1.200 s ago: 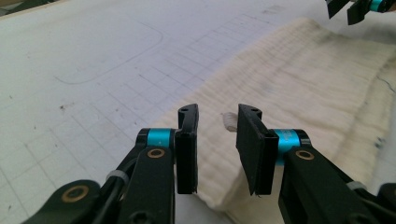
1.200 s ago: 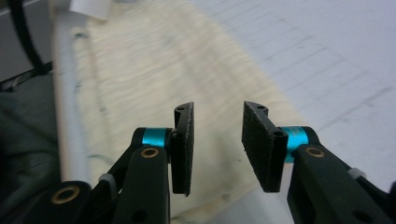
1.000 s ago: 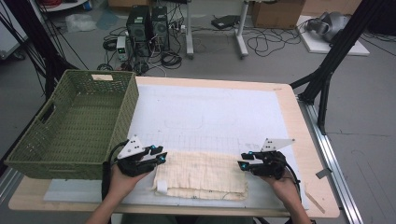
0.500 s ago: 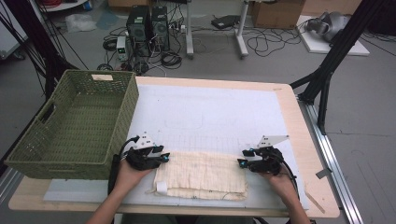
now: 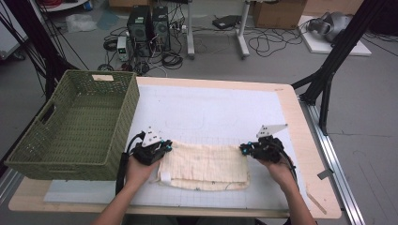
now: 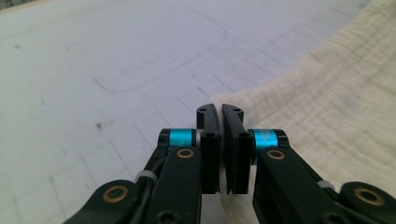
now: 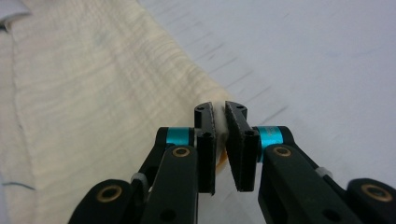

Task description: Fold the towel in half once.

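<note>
A cream cloth [image 5: 204, 161], folded into a wide rectangle, lies on the white mat [image 5: 211, 108] near the table's front edge. My left gripper [image 5: 166, 146] is at the cloth's far left corner. In the left gripper view its jaws [image 6: 220, 109] are pressed together over the edge of the cloth [image 6: 336, 93]. My right gripper [image 5: 244, 149] is at the far right corner. In the right gripper view [image 7: 220, 108] a bit of cloth [image 7: 93, 93] shows pinched between the jaws.
A green woven basket [image 5: 126, 101] with nothing in it stands at the table's left, close to my left hand. The bare wooden table edge [image 5: 300, 140] runs along the right. On the floor beyond the table are computers and cables.
Both grippers have moved a little away from the person and slightly inward. The cloth's far edge has gone with them.
</note>
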